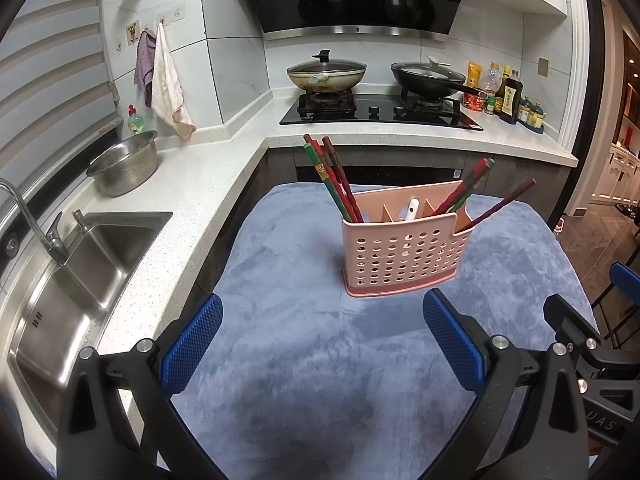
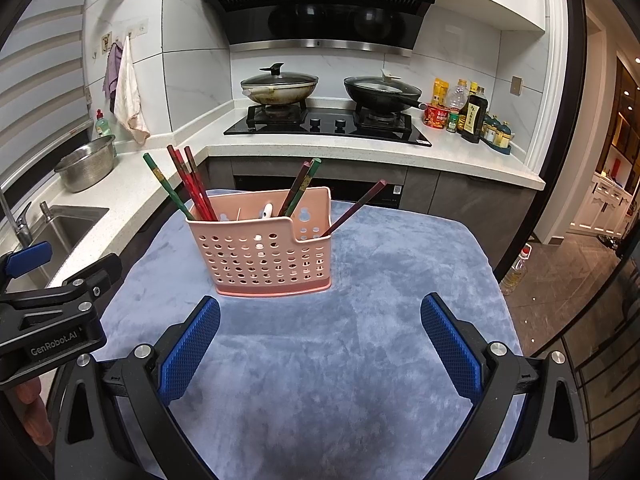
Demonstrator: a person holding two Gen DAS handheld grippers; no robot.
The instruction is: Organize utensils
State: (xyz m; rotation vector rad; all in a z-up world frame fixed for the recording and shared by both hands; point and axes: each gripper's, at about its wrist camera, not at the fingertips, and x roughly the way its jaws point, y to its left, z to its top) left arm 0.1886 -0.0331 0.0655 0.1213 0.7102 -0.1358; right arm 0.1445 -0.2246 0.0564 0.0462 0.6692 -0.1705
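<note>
Left wrist, both tongs (image 1: 322, 340) (image 2: 320, 340) agape, empty

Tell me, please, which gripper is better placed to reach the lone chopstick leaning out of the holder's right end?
Probably the right gripper: open, and the lone chopstick leans toward its side of the pink holder.

Both grippers share one build. The left gripper (image 1: 322, 340) has black plastic arms with triangular cut-outs, silver round screws at the joints, and blue diamond-textured pads (image 1: 192, 344). The right gripper (image 2: 320, 340) matches it. At 9 o'clock in the right view, the left gripper's black body carries white "GenRobot.AI" lettering.
</note>
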